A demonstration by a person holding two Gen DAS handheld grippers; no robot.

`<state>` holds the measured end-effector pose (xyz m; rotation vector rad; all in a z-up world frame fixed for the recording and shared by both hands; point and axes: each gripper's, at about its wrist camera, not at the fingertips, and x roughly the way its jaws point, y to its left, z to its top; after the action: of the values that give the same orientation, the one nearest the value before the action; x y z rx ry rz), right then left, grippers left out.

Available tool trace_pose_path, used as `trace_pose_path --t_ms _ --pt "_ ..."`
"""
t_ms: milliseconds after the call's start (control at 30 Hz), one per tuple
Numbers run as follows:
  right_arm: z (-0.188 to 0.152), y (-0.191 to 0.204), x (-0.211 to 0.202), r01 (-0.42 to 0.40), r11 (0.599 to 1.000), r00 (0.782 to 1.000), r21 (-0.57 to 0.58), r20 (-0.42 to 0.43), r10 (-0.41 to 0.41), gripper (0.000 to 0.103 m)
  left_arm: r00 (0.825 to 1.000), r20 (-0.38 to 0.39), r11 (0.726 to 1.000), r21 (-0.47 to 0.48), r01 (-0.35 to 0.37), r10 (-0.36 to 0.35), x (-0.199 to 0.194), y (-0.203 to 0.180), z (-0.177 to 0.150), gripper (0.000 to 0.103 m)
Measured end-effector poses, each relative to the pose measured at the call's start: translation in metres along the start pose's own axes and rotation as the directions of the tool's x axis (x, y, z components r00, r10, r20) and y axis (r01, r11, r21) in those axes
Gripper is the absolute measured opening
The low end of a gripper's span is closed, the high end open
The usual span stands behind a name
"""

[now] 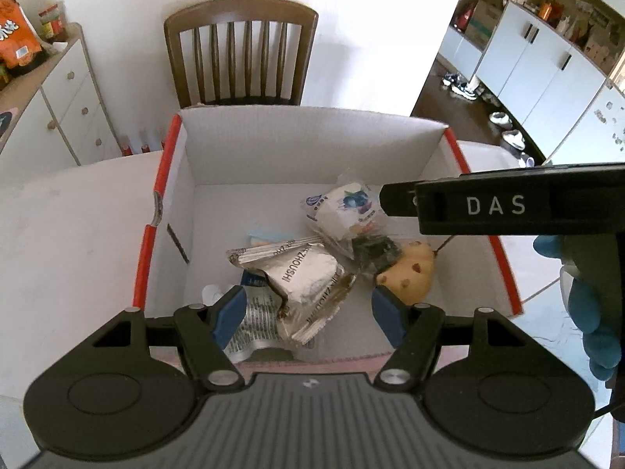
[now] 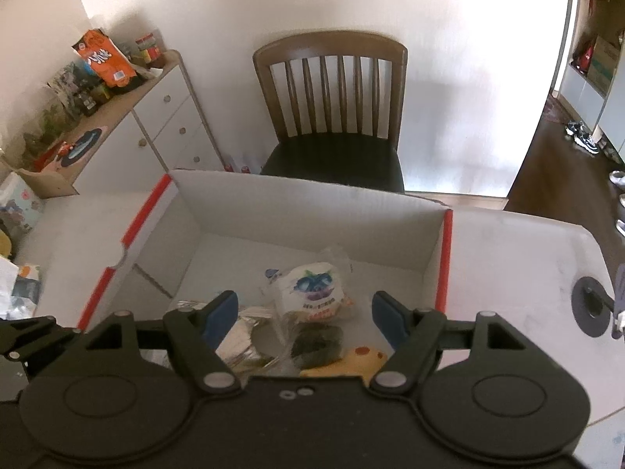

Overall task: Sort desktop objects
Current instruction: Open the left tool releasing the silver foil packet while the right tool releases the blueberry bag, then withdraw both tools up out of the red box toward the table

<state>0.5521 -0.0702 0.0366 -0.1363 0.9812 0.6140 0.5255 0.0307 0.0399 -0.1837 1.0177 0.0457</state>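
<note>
Left gripper (image 1: 308, 312) and right gripper (image 2: 304, 316), both w/ jaws spread, nothing pinched, above open box (image 1: 297, 140) at frame centre. Inside, lower centre: silver packet (image 1: 300, 281), blueberry pack (image 1: 343, 211), yellow toy (image 1: 410, 273). Chair (image 1: 240, 54) upper centre.

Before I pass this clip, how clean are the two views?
Left wrist view: sharp, silver packet lettering readable, chair and box bowed by the fisheye. Right wrist view: softer, the doorway at right blown out white, the blueberry packet slightly blurred.
</note>
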Motion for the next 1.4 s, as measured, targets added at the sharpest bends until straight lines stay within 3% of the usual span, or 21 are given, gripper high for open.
trace_pose_path --t_ms 667,1400 --pt "-0.029 0.021 -0.079 -0.033 0.998 0.998 -0.045 0.045 0.035 0.075 0.993 0.102 0.997 -0.043 0.064 -0.059 -0.093 -0.005 -0.048 0.07" --pt "-0.085 0.045 -0.133 -0.022 0.999 0.998 -0.044 0.061 0.024 0.076 0.983 0.145 0.994 0.036 0.107 -0.111 -0.151 -0.01 -0.107 0.07"
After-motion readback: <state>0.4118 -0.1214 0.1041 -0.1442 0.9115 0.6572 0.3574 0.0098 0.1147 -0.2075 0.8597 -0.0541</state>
